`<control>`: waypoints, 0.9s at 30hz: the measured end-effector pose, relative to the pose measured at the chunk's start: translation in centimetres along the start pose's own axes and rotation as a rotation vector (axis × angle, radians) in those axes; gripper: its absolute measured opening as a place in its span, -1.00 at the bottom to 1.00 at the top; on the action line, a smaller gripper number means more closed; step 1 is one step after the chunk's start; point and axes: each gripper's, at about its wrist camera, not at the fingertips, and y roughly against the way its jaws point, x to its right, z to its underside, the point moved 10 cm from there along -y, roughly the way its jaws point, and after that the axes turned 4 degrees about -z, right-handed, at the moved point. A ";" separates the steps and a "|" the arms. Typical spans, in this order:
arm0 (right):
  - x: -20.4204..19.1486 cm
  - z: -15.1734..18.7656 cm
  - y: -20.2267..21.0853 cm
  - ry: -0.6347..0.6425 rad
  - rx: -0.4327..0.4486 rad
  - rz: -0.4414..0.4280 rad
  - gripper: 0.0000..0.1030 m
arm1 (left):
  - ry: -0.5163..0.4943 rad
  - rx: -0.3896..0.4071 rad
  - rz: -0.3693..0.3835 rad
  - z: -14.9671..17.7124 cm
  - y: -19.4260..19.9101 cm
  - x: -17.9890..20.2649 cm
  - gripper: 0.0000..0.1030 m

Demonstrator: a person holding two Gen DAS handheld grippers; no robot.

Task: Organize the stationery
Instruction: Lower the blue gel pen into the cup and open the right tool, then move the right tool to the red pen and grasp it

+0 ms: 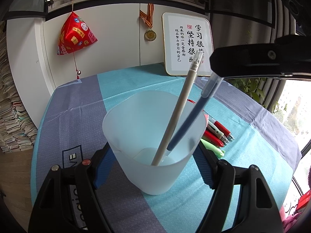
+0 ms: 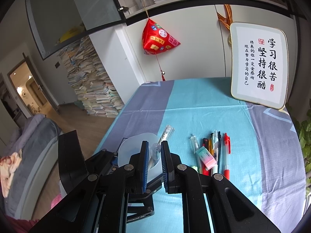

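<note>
Left wrist: left claw (image 1: pixel 153 153) clamps the cup (image 1: pixel 153 145); right claw (image 2: pixel 155 149) grips blue pen (image 1: pixel 191 116).

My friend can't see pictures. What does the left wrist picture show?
The left tool grips a frosted cup holding a white pen, while the right tool lowers a blue pen in. More pens lie beside it on a blue tablecloth.
</note>
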 end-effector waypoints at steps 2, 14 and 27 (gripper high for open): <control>0.0 0.2 0.3 -0.011 0.003 -0.014 -0.75 | 0.001 -0.001 0.001 0.0 0.0 0.0 0.45; 9.1 2.4 1.6 -0.099 -0.074 0.286 -0.75 | -0.002 -0.001 -0.001 0.0 0.0 0.0 0.46; 11.1 8.6 -3.1 -0.117 -0.277 0.300 -0.75 | -0.002 0.000 -0.002 0.0 0.0 0.0 0.46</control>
